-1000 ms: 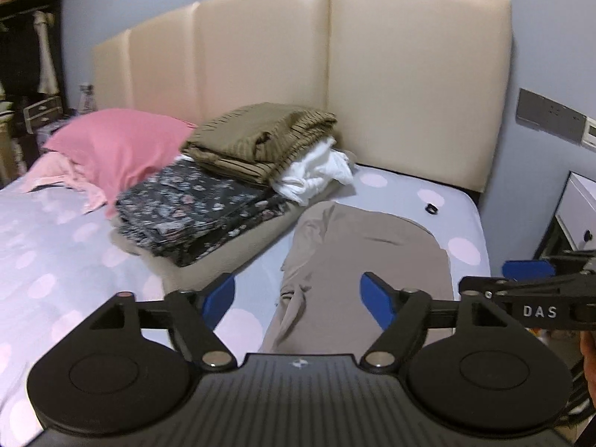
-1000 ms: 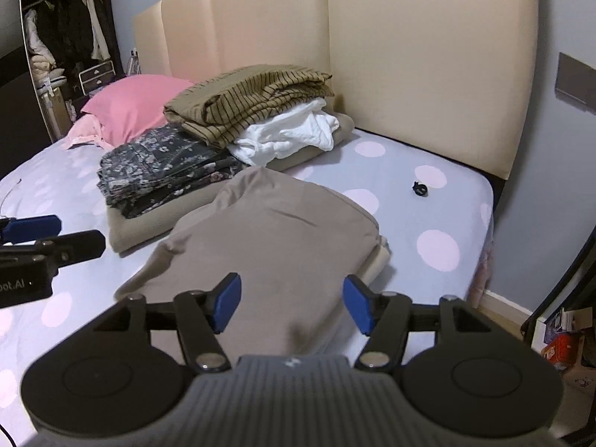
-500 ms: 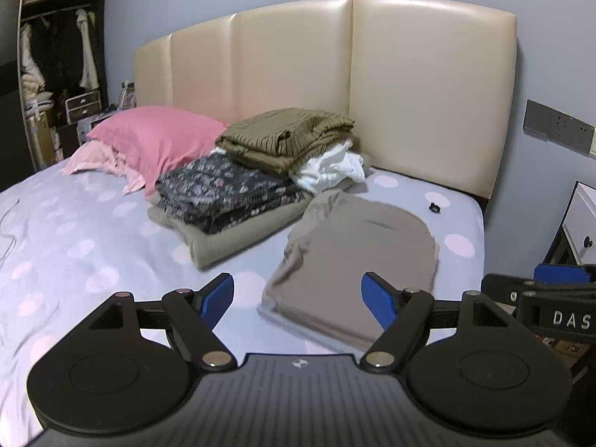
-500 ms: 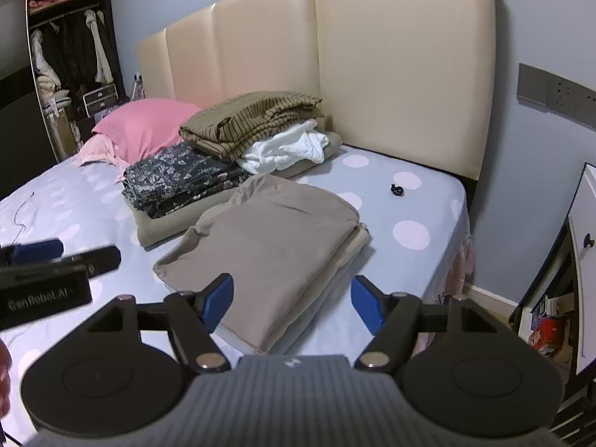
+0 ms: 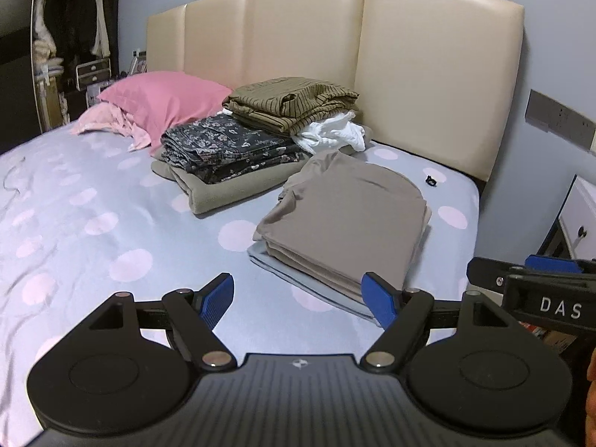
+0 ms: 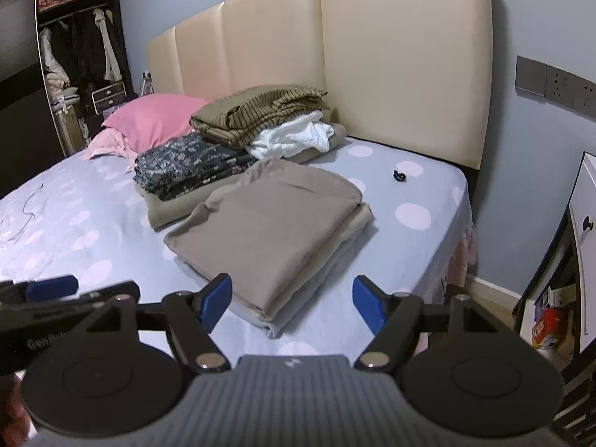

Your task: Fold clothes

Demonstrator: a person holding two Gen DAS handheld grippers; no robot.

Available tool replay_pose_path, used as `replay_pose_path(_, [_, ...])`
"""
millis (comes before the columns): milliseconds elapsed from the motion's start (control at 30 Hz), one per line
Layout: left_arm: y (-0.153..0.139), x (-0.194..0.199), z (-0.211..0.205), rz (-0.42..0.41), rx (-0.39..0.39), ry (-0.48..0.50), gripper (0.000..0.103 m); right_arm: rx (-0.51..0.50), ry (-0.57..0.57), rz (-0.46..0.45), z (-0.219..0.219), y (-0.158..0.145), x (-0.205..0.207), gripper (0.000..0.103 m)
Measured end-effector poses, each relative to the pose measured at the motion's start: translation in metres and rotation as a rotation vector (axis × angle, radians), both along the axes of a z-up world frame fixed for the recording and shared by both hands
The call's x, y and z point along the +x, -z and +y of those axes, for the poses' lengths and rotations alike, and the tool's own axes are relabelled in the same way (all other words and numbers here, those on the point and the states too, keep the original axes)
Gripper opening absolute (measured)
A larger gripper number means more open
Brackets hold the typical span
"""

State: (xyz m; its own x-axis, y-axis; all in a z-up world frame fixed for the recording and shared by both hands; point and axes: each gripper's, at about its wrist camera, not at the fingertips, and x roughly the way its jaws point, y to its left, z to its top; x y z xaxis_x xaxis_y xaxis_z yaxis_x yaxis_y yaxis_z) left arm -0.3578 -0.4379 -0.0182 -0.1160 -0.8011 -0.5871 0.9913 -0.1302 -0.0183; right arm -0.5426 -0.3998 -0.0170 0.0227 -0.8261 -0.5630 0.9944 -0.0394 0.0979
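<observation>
A folded taupe garment (image 5: 346, 216) (image 6: 268, 227) lies flat on the polka-dot bed, on top of a pale folded layer. My left gripper (image 5: 301, 300) hovers open just short of its near edge, holding nothing. My right gripper (image 6: 292, 296) is also open and empty, a little back from the same stack. Each gripper shows at the edge of the other's view. Behind the taupe stack sit a dark floral folded garment (image 5: 227, 145) (image 6: 186, 164), a striped olive one (image 5: 290, 102) (image 6: 257, 113) and a crumpled white cloth (image 5: 331, 132) (image 6: 294, 138).
A pink pillow (image 5: 164, 98) (image 6: 152, 119) rests at the back left against the cream headboard (image 5: 428, 67). A small black object (image 5: 431, 180) (image 6: 399, 176) lies on the sheet near the headboard. A white cabinet (image 6: 585, 223) stands to the right of the bed; a wardrobe (image 6: 78, 44) is at the far left.
Both grippers have drawn back and up from the taupe garment, which now lies farther off and is seen whole. Both have stayed open.
</observation>
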Motion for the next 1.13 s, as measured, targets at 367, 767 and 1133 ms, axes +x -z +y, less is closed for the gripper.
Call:
replay_pose_path(367, [0.000,-0.009,0.005,-0.027,0.004,0.005,0.075,0.000,-0.019,0.028,0.003,0.005,0.002,0.074])
replay_pose_path(767, [0.002,-0.012,0.003,-0.031,0.024,0.018,0.075,0.010,-0.034,0.041,0.002,0.007,0.005,0.074])
replay_pose_path(1133, [0.002,-0.012,0.002,-0.036,0.028,0.014,0.075,0.026,-0.036,0.039,0.000,0.008,0.006,0.074])
